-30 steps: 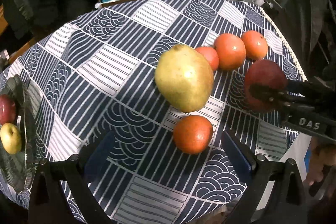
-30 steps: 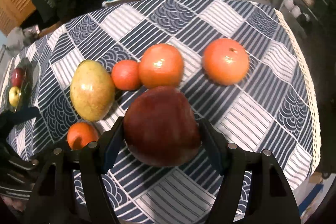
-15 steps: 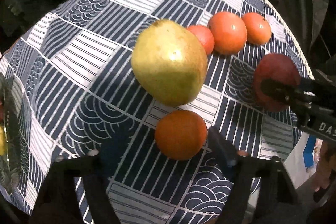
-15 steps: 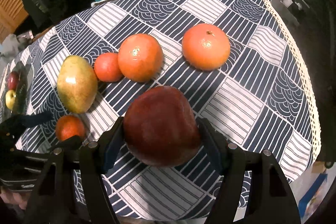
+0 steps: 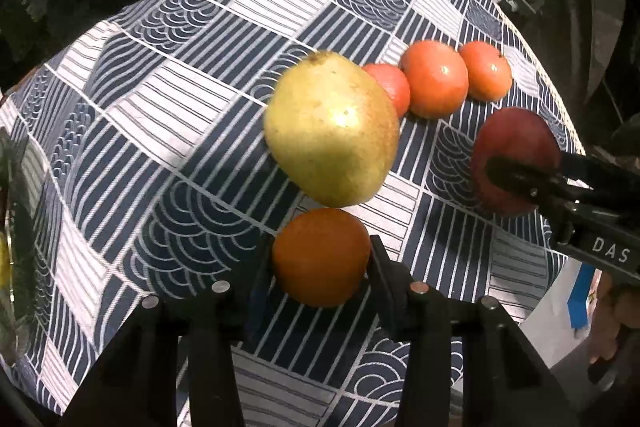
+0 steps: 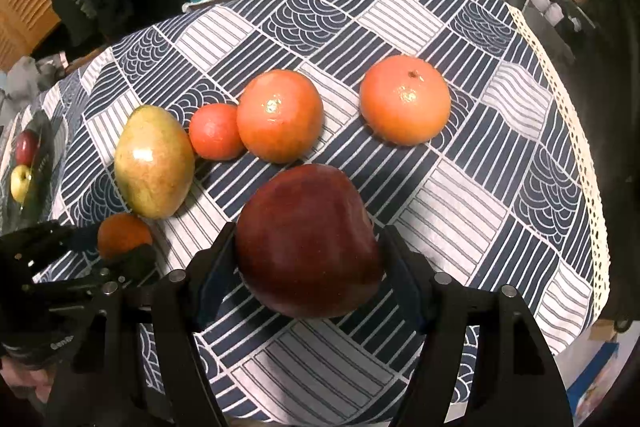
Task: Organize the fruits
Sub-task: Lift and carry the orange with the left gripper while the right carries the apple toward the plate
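Left gripper (image 5: pixel 320 259): pinched on the small orange (image 5: pixel 321 256), bottom centre; lift straight up so it clears the mango (image 5: pixel 332 129) just above.
Right gripper (image 6: pixel 308 259): clamped on the red apple (image 6: pixel 308 241), lower centre.
Loose oranges (image 6: pixel 404 99): mid-frame on the tablecloth (image 6: pixel 460 195).
Fruit dish (image 6: pixel 38 163): far left edge, likely destination.
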{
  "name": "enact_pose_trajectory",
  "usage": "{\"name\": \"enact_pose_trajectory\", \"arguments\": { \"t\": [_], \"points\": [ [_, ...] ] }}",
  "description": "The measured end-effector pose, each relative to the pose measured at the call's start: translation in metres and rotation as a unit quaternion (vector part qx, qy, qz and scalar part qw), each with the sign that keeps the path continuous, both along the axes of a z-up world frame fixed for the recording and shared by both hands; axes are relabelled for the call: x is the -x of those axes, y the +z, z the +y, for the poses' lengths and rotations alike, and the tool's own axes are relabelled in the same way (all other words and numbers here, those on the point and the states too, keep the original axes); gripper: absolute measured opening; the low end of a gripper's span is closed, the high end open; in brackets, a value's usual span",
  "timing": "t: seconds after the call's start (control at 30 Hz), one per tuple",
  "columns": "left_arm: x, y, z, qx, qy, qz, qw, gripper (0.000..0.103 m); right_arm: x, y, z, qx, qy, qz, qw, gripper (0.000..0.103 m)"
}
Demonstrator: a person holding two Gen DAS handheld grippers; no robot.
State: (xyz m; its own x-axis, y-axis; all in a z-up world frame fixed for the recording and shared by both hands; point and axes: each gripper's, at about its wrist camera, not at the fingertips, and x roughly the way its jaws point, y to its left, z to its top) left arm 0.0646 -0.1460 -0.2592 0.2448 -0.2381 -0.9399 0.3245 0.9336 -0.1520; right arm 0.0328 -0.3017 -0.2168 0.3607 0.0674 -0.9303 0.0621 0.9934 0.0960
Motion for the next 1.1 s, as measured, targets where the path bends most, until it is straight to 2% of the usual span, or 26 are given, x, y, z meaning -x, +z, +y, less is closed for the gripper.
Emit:
{"name": "enact_pose_trajectory", "arguments": {
  "t": [0.57,1.1],
  "points": [
    [0.001,0.059,0.032,0.015,0.048,-0.072,0.9962,0.046,-0.002,0.049,0.021,0.007,0.02,-0.068,0.997,0.071],
    [0.015,0.114,0.055,0.032,0.066,-0.133,0.9885,0.046,0.002,0.102,0.046,0.001,0.045,-0.131,0.99,0.071]
  ]
}}
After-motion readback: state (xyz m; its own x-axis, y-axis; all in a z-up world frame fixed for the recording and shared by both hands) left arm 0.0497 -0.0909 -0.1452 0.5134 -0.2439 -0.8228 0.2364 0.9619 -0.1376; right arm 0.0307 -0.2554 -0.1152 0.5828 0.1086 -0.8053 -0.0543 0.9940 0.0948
